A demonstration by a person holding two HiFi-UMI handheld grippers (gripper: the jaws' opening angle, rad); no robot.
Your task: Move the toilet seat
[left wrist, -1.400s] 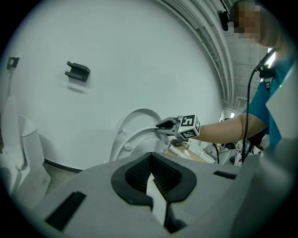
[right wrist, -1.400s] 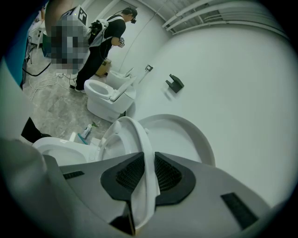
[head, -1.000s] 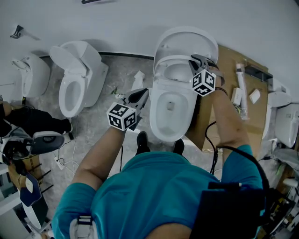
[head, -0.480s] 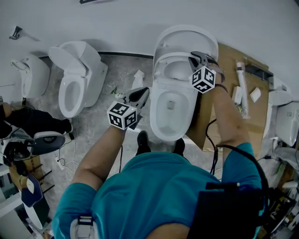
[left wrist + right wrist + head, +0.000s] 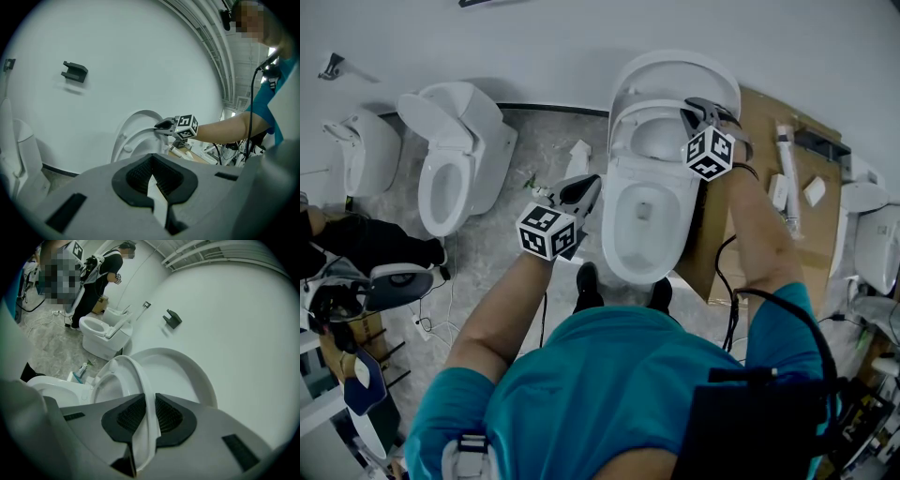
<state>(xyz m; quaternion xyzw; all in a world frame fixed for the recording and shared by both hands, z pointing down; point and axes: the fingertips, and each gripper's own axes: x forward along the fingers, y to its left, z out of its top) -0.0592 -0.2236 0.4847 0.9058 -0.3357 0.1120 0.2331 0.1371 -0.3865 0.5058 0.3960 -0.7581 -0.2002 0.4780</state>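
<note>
The white toilet [image 5: 642, 220] in front of me has its lid [image 5: 675, 75] up against the wall. Its seat ring [image 5: 623, 127] stands raised close to the lid. My right gripper [image 5: 689, 114] is shut on the seat's right rim. In the right gripper view the seat's thin edge [image 5: 129, 376] runs between the ribbed pads [image 5: 168, 416] of the right gripper [image 5: 149, 404], with the lid [image 5: 187, 376] just behind. My left gripper [image 5: 586, 187] hovers left of the bowl, shut and empty. The left gripper view looks past that gripper [image 5: 151, 165] at the right gripper [image 5: 161, 125] on the seat [image 5: 140, 138].
A second toilet [image 5: 450, 159] with its lid up stands to the left, and another [image 5: 366, 150] is farther left. Cardboard [image 5: 769, 169] with loose parts lies on the floor to the right. A small bottle [image 5: 539, 192] lies by the bowl. Another person [image 5: 101, 273] stands farther along the wall.
My right gripper has carried the seat a little further up toward the lid and wall. The left gripper has stayed where it was.
</note>
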